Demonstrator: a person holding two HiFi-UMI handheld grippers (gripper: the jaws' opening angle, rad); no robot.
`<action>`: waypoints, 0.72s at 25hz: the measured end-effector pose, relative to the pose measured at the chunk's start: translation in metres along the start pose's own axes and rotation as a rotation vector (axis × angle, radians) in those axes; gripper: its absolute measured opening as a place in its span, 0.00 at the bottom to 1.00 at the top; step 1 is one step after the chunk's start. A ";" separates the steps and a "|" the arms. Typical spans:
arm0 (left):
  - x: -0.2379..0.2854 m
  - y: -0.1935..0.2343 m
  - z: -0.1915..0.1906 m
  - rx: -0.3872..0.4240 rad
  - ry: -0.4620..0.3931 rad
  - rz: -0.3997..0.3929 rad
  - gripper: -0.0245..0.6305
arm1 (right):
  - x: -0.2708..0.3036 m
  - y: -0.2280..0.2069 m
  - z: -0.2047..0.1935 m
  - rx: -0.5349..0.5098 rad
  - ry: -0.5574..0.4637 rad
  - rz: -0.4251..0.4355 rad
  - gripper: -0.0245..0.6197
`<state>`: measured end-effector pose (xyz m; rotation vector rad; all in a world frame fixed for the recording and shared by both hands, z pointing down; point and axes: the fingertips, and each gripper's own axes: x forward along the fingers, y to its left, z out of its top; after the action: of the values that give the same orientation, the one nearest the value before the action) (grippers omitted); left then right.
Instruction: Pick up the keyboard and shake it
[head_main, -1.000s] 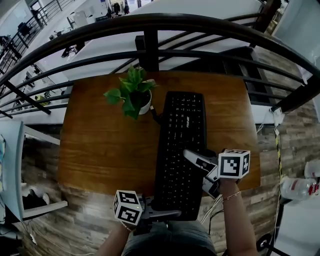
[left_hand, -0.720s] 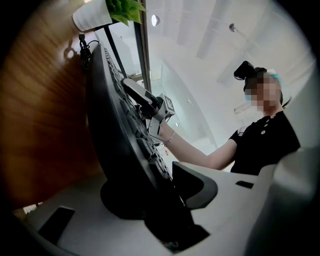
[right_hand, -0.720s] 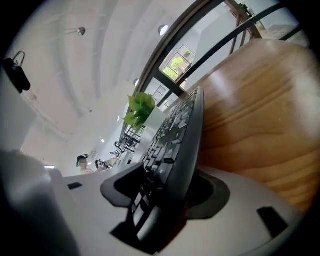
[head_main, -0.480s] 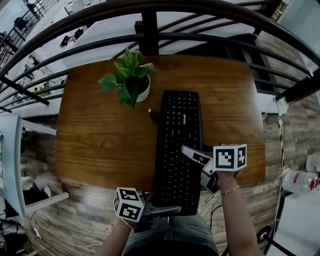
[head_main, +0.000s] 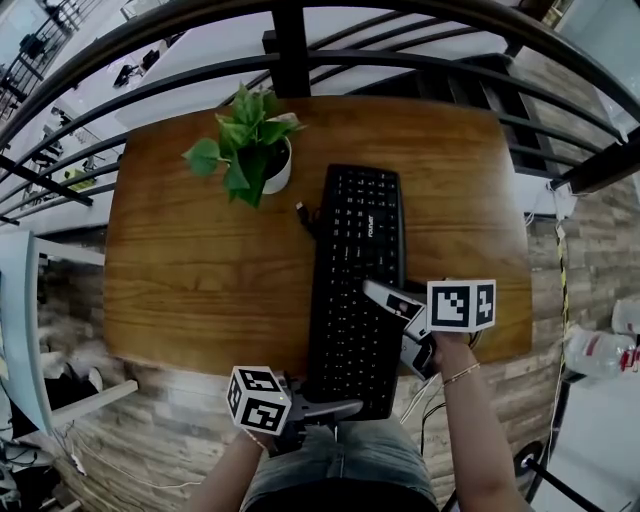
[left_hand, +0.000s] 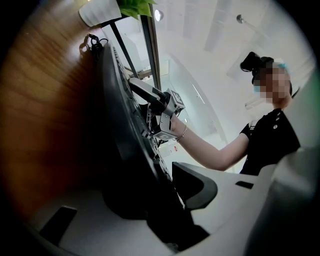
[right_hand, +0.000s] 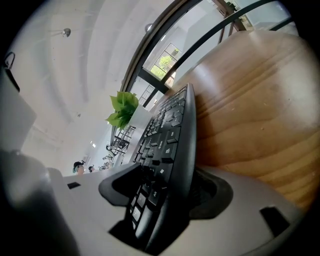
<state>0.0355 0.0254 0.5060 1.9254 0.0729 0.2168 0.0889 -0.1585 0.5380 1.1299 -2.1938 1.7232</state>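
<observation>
A black keyboard (head_main: 358, 270) lies lengthwise on the wooden table (head_main: 190, 280), its near end sticking out past the front edge. My left gripper (head_main: 345, 408) holds that near end; in the left gripper view the keyboard (left_hand: 125, 125) fills the gap between my left gripper's (left_hand: 160, 200) pads. My right gripper (head_main: 388, 325) straddles the keyboard's right edge. In the right gripper view the keyboard (right_hand: 170, 135) sits between my right gripper's (right_hand: 165, 192) pads with a dark gap beside the lower pad. The right jaws have just been opening.
A potted green plant (head_main: 245, 150) stands at the table's far left, next to the keyboard's cable (head_main: 305, 215). A black metal railing (head_main: 290, 40) runs behind the table. A white desk (head_main: 20, 330) is at the left and a plastic bottle (head_main: 600, 355) at the right.
Both grippers and the keyboard have sunk toward the table. The right gripper's fingers stand wider apart around the keyboard's edge than before.
</observation>
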 end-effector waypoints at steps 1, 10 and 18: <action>0.001 0.000 0.000 -0.002 0.000 -0.002 0.28 | -0.001 -0.001 0.000 0.001 -0.001 -0.005 0.44; 0.007 0.001 -0.005 -0.009 -0.007 -0.019 0.27 | -0.011 -0.007 -0.005 -0.006 0.030 -0.040 0.44; 0.004 0.000 -0.011 -0.002 0.027 -0.021 0.27 | -0.020 -0.012 -0.015 -0.028 0.073 -0.066 0.45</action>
<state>0.0372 0.0356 0.5101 1.9187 0.1108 0.2294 0.1059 -0.1368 0.5415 1.1022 -2.1070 1.6743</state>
